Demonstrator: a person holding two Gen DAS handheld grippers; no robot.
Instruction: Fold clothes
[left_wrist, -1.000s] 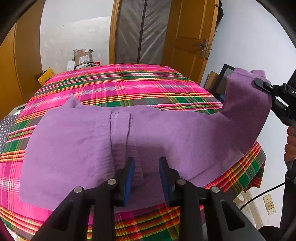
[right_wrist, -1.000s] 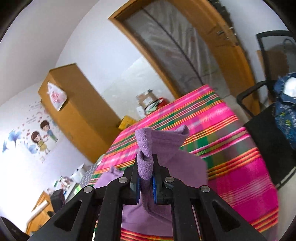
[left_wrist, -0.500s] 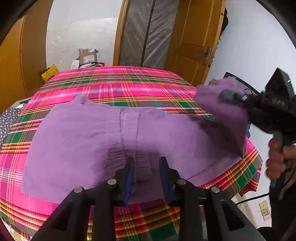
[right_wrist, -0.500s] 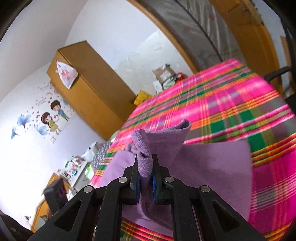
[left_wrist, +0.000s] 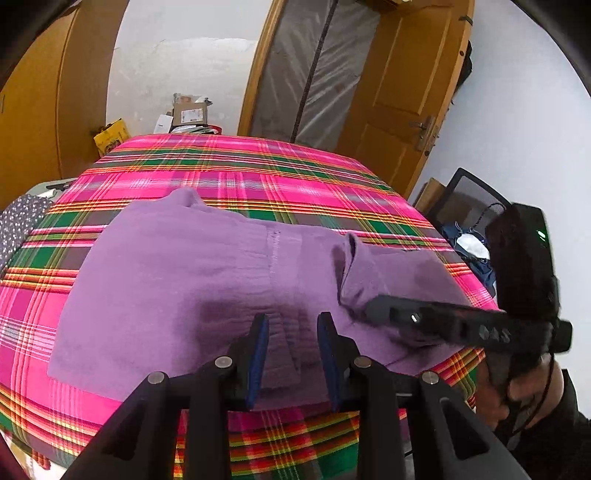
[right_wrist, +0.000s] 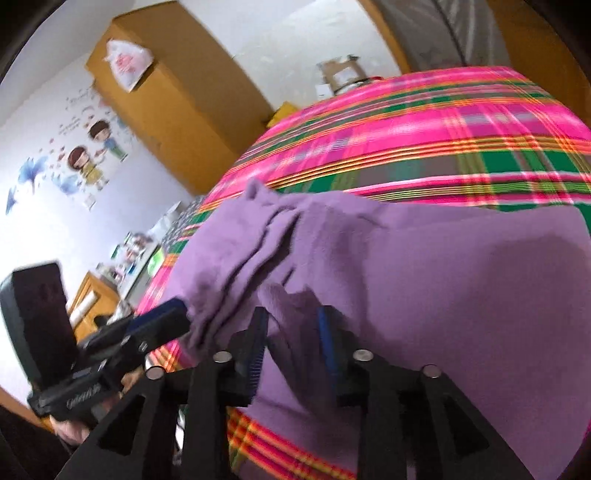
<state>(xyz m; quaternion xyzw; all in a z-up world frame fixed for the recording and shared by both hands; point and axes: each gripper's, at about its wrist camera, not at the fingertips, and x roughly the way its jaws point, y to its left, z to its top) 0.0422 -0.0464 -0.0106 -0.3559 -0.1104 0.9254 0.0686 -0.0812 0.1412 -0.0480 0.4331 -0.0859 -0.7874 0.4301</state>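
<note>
Right wrist view is motion-blurred; fabric edges there are hard to trace. The near hem of the purple garment (left_wrist: 177, 288) is partly hidden behind the left gripper's black fingers. The person's hand (left_wrist: 517, 391) is cut off at the right edge of the left wrist view.

Garment lies spread across the near half of the plaid-covered table (left_wrist: 240, 173), reaching almost to the near edge. One side is folded inward, leaving a raised ridge right of centre.

Left gripper (left_wrist: 293, 354): jaws apart, over a strip of purple cloth near the hem; pads do not appear to press it.

Right gripper (right_wrist: 291, 350): jaws opening, a limp fold of purple cloth between them, pads no longer clamping it. In the left wrist view its fingers lie low over the folded side.

Surroundings: wooden door (left_wrist: 402, 92) and plastic-sheeted doorway beyond the far edge, cardboard boxes (left_wrist: 190, 112), a wooden cabinet (right_wrist: 173, 99), a dark chair (left_wrist: 469, 199) off the right edge.
</note>
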